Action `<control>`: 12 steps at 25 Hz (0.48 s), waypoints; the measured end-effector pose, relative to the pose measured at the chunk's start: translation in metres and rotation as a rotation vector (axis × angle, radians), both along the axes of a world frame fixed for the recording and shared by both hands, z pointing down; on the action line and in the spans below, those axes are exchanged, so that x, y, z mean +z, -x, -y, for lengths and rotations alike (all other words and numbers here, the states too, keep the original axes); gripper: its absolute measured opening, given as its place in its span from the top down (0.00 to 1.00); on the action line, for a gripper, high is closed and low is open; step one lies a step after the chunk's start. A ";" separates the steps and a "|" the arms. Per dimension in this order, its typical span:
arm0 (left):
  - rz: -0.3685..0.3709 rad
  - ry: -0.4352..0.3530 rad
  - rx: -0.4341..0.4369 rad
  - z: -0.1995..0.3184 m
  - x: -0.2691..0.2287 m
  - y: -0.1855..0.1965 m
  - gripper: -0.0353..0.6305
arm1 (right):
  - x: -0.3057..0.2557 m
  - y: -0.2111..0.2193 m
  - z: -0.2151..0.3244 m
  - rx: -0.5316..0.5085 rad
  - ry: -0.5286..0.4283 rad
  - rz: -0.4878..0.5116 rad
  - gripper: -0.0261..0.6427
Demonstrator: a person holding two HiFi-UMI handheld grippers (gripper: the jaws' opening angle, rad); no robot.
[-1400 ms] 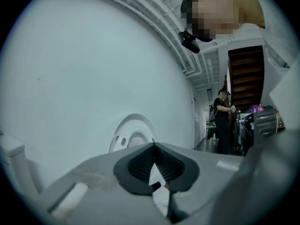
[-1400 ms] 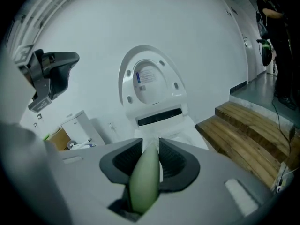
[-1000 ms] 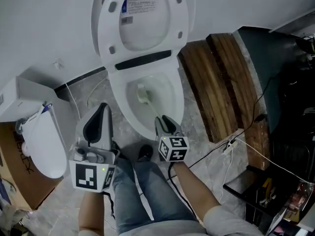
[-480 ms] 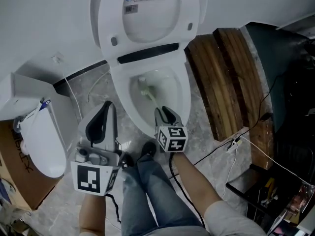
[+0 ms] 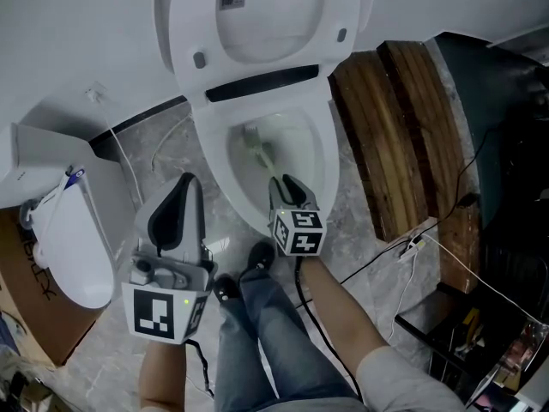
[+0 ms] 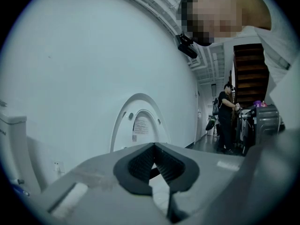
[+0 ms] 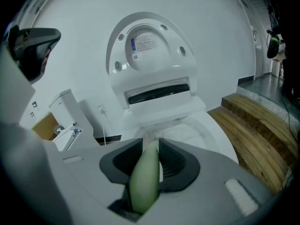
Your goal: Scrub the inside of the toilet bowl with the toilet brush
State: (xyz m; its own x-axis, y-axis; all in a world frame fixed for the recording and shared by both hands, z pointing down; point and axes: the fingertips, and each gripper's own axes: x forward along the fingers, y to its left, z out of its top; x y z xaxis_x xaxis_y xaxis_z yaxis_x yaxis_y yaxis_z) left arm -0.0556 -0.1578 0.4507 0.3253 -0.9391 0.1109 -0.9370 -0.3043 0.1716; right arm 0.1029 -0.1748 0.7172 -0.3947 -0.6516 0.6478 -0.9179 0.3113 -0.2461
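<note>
The white toilet bowl (image 5: 319, 172) stands with its lid (image 5: 257, 15) raised. A pale green toilet brush handle (image 7: 146, 177) is clamped between the jaws of my right gripper (image 5: 290, 189), which is shut on it over the bowl's front rim. The brush head (image 5: 253, 142) sits low inside the bowl, toward its back left. In the right gripper view the handle runs from my right gripper (image 7: 151, 149) toward the bowl (image 7: 201, 130). My left gripper (image 5: 182, 185) hangs left of the bowl, shut on nothing. In the left gripper view my left gripper (image 6: 154, 146) has its jaws together, with the lid (image 6: 140, 123) behind.
A wooden platform (image 5: 403, 136) lies right of the toilet. A white seat unit (image 5: 64, 247) and a cardboard box (image 5: 26, 316) are at the left. Cables (image 5: 412, 249) cross the tiled floor at the right. The holder's legs and shoes (image 5: 256, 260) stand before the bowl. Another person (image 6: 227, 118) stands far off.
My right gripper with the brush has edged a little farther over the bowl's front rim. The legs have shifted. My left gripper has hardly moved.
</note>
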 end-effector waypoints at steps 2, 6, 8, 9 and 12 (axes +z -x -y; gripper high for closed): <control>-0.014 -0.038 0.003 0.001 -0.007 0.000 0.94 | 0.003 0.000 -0.004 0.002 0.011 0.003 0.80; -0.013 -0.046 -0.003 -0.001 -0.007 0.005 0.94 | 0.006 0.006 -0.013 0.004 0.038 0.029 0.80; -0.009 -0.023 -0.003 -0.004 -0.002 0.007 0.94 | 0.007 0.009 -0.020 -0.001 0.051 0.042 0.80; -0.007 -0.017 -0.002 -0.005 -0.001 0.007 0.94 | 0.008 0.010 -0.023 -0.003 0.056 0.049 0.80; 0.002 -0.005 0.000 -0.009 0.001 0.008 0.94 | 0.008 0.010 -0.031 -0.007 0.074 0.062 0.80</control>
State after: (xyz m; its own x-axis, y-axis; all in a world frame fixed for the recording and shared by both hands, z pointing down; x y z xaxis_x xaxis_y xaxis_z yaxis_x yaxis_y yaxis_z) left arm -0.0637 -0.1489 0.4517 0.3255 -0.9395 0.1070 -0.9372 -0.3055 0.1684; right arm 0.0927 -0.1434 0.7256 -0.4403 -0.6000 0.6680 -0.8978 0.2968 -0.3253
